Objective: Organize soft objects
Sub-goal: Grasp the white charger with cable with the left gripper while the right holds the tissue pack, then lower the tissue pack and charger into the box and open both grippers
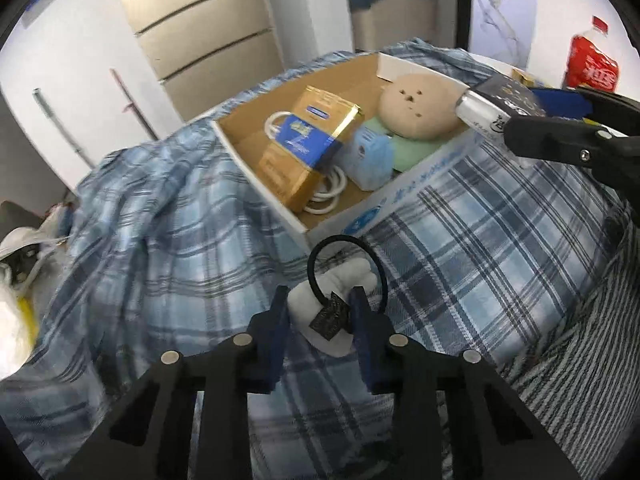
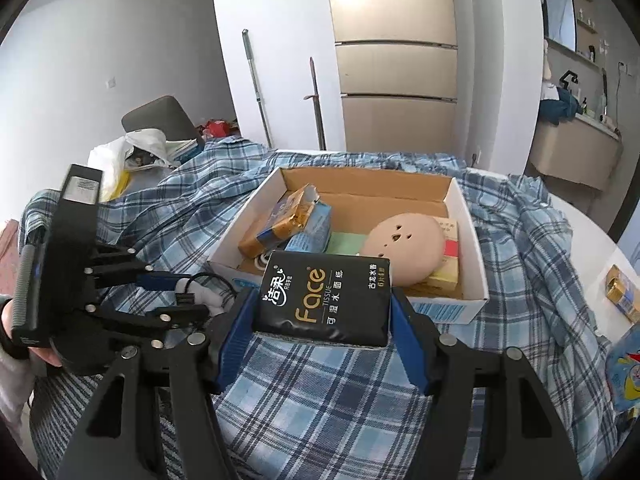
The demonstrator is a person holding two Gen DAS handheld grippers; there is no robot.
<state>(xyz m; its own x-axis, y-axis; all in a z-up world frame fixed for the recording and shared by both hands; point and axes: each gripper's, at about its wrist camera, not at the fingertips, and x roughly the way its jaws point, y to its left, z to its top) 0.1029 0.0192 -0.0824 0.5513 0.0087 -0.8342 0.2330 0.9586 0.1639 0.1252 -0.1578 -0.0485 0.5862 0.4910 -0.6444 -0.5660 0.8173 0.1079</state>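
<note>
Tissue pack (image 2: 325,298), black w/ "Face" print, clamped between pads of right tool (image 2: 322,316), held above plaid cloth (image 2: 340,412) just in front of cardboard box (image 2: 474,240). Left tool (image 1: 320,316) clamped on white plush w/ black hair tie (image 1: 330,300), lying on cloth near box front wall.

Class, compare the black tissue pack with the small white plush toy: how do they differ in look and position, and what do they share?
The tissue pack is black, flat and rectangular with printed lettering; the plush toy is white, lumpy and has a black hair band looped on it. The pack is held above the checked cloth; the toy lies on it. Both sit between blue-padded tongs, outside the cardboard box.
</note>
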